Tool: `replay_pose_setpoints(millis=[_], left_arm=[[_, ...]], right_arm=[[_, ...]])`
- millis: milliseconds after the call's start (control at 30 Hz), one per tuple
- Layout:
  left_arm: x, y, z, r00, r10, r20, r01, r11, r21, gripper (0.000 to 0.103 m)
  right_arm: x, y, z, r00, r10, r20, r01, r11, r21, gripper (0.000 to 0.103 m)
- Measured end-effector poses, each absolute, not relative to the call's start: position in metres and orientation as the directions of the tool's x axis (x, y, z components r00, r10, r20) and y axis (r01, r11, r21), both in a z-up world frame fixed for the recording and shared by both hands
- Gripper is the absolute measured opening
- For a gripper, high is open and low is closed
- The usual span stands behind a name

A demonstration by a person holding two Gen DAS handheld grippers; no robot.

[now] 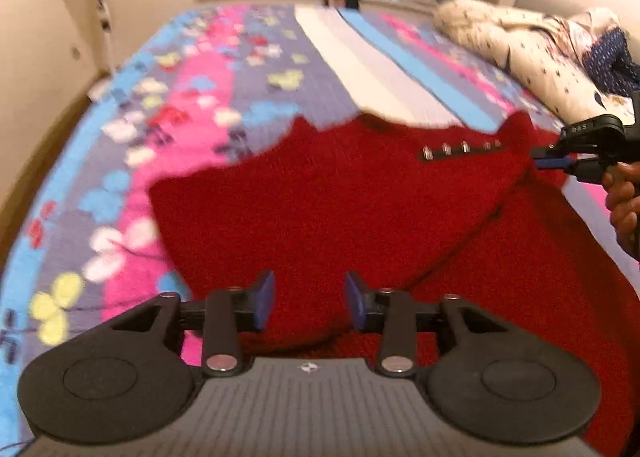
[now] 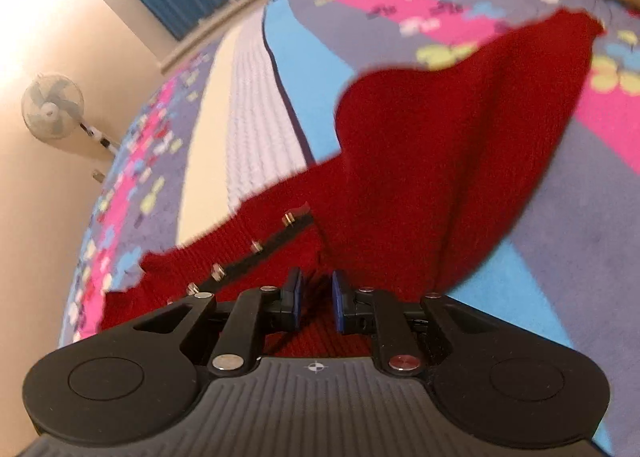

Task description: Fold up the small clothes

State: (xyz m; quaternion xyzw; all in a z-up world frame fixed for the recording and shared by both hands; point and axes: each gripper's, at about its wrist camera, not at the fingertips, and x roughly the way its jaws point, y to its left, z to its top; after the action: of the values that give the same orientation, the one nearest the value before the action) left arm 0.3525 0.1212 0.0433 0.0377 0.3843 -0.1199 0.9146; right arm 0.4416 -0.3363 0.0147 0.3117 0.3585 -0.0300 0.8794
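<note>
With the red knitted garment (image 1: 340, 193) spread on the bed (image 1: 120, 161), the left gripper (image 1: 310, 303) hangs parted and empty while the right gripper (image 2: 316, 299) pinches its edge narrowly, so the thick knit could slip free mid-fold

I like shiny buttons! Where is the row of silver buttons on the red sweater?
In the left wrist view, the silver buttons sit on the red sweater's upper right, just left of the right gripper.

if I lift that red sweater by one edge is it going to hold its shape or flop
Likely flop: the sweater is a soft knit that already drapes and creases where the right gripper has it. Probably not slippery, given its fuzzy surface. The studded strip may stiffen that part slightly.
</note>
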Motion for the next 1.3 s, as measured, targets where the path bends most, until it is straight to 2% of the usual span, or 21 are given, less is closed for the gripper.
replay_pose_setpoints(millis=[100, 167, 233, 333, 400, 433, 467, 533, 700, 900, 1300], left_arm=[[0.333, 0.119, 0.067, 0.722, -0.158, -0.674, 0.247, 0.968, 0.037, 0.048], [0.319, 0.121, 0.081, 0.749, -0.134, -0.649, 0.246, 0.966, 0.085, 0.059], [0.301, 0.127, 0.091, 0.778, -0.110, -0.619, 0.229, 0.967, 0.116, 0.064], [0.282, 0.141, 0.087, 0.801, -0.086, -0.592, 0.166, 0.983, 0.082, 0.064], [0.280, 0.148, 0.080, 0.772, -0.081, -0.631, 0.141, 0.989, 0.046, 0.061], [0.281, 0.145, 0.080, 0.769, -0.065, -0.636, 0.136, 0.989, 0.062, 0.058], [0.280, 0.142, 0.082, 0.782, -0.065, -0.620, 0.136, 0.988, 0.068, 0.058], [0.281, 0.138, 0.081, 0.772, -0.091, -0.629, 0.156, 0.986, 0.049, 0.058], [0.286, 0.122, 0.068, 0.763, -0.067, -0.643, 0.219, 0.963, 0.158, 0.058], [0.300, 0.128, 0.063, 0.765, -0.067, -0.641, 0.217, 0.963, 0.160, 0.058], [0.317, 0.142, 0.055, 0.746, -0.042, -0.664, 0.166, 0.978, 0.124, 0.058]], right_arm=[[0.435, -0.344, 0.031, 0.774, 0.158, -0.613, 0.267, 0.796, 0.543, 0.018], [0.430, -0.350, 0.041, 0.793, 0.154, -0.589, 0.253, 0.796, 0.549, 0.018], [0.425, -0.358, 0.050, 0.808, 0.147, -0.571, 0.245, 0.797, 0.552, 0.018], [0.418, -0.378, 0.058, 0.829, 0.139, -0.541, 0.246, 0.780, 0.576, 0.018], [0.416, -0.395, 0.061, 0.843, 0.142, -0.519, 0.243, 0.760, 0.602, 0.011], [0.415, -0.402, 0.062, 0.850, 0.144, -0.508, 0.238, 0.755, 0.611, 0.003], [0.414, -0.409, 0.063, 0.855, 0.140, -0.499, 0.234, 0.754, 0.614, 0.002], [0.413, -0.423, 0.064, 0.863, 0.121, -0.490, 0.240, 0.754, 0.611, 0.002], [0.411, -0.466, 0.054, 0.865, 0.095, -0.493, 0.272, 0.736, 0.619, 0.006], [0.409, -0.524, 0.022, 0.851, 0.018, -0.525, 0.368, 0.694, 0.619, 0.007], [0.436, -0.590, -0.044, 0.851, -0.061, -0.521, 0.473, 0.521, 0.711, 0.007]])
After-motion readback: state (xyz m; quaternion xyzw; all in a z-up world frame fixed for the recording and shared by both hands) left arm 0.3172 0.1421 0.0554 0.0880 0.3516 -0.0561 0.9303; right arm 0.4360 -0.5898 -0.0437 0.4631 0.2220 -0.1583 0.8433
